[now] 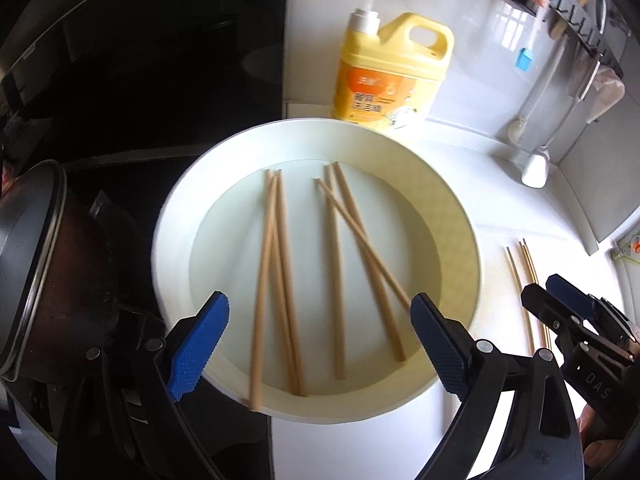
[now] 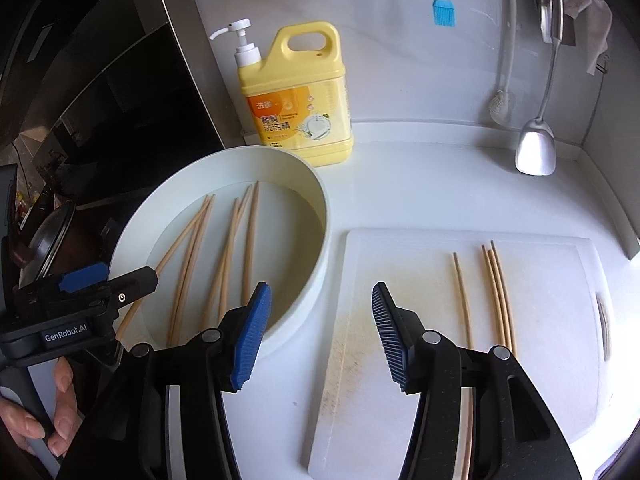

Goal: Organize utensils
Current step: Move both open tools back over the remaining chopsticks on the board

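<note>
A white round basin (image 1: 452,216) (image 2: 320,200) holds several wooden chopsticks (image 1: 280,280) (image 2: 224,256). My left gripper (image 1: 320,340) is open and empty above the basin's near rim. It also shows in the right wrist view (image 2: 104,280). Three chopsticks (image 2: 496,292) (image 1: 528,272) lie side by side on a white cutting board (image 2: 400,264) to the right of the basin. My right gripper (image 2: 320,336) is open and empty above the board's left part. It also shows in the left wrist view (image 1: 560,296).
A yellow dish soap jug (image 2: 300,96) (image 1: 392,76) stands behind the basin by the wall. A metal spatula (image 2: 536,148), a white brush (image 2: 502,104) and a blue brush (image 2: 444,12) hang on the wall. A dark pot with a lid (image 1: 36,264) is left of the basin.
</note>
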`<action>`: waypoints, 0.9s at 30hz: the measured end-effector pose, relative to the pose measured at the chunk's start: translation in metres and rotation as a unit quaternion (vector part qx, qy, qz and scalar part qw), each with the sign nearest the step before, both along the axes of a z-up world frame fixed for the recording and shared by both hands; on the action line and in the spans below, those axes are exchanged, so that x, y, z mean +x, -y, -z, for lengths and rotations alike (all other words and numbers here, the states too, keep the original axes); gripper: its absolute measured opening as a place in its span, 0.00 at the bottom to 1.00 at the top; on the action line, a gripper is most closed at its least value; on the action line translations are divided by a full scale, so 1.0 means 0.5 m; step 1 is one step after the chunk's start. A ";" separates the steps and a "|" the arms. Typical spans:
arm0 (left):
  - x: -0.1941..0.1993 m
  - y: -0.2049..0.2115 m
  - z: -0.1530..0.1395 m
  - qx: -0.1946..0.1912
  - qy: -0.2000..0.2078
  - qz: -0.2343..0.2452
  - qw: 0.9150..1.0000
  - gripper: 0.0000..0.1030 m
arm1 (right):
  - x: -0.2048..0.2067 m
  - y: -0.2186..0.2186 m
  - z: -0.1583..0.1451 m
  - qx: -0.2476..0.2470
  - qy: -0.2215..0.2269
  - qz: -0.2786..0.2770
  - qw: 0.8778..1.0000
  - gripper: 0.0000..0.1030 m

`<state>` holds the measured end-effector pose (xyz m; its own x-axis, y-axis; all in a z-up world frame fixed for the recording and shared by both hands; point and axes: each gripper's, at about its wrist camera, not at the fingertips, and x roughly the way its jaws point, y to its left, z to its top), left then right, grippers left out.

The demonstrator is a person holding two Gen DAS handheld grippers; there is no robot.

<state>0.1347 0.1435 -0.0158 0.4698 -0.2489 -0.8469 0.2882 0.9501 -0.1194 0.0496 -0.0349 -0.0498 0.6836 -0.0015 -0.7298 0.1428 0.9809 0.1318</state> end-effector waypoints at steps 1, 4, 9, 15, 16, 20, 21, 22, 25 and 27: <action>-0.005 0.011 -0.001 -0.001 0.001 0.004 1.000 0.88 | -0.009 0.009 0.001 0.000 -0.001 0.005 1.000 0.49; -0.021 0.047 -0.005 -0.004 0.004 0.015 1.000 0.88 | -0.037 0.044 0.005 0.000 -0.003 0.021 1.000 0.50; -0.061 0.113 -0.014 -0.004 0.010 0.025 1.000 0.88 | -0.090 0.117 0.012 0.002 -0.003 0.042 0.999 0.50; -0.125 0.195 -0.019 0.001 0.010 0.008 1.000 0.88 | -0.152 0.214 0.026 0.008 -0.004 0.036 0.999 0.51; -0.137 0.207 -0.020 0.001 0.006 0.001 1.000 0.88 | -0.162 0.232 0.029 0.009 -0.007 0.033 0.999 0.51; -0.189 0.248 -0.020 -0.003 -0.003 -0.025 1.000 0.88 | -0.199 0.293 0.035 0.006 0.002 0.016 1.000 0.54; -0.202 0.260 -0.019 0.002 -0.004 -0.034 0.999 0.88 | -0.204 0.308 0.038 0.005 0.002 0.011 1.000 0.54; -0.212 0.268 -0.018 0.004 -0.003 -0.040 0.999 0.88 | -0.209 0.323 0.042 0.008 0.001 0.005 1.000 0.54; -0.240 0.294 -0.013 0.004 -0.001 -0.060 0.998 0.88 | -0.217 0.358 0.053 0.008 0.002 -0.012 1.000 0.54; -0.251 0.311 -0.008 0.010 -0.001 -0.066 0.998 0.88 | -0.219 0.376 0.064 0.002 0.001 -0.014 1.000 0.54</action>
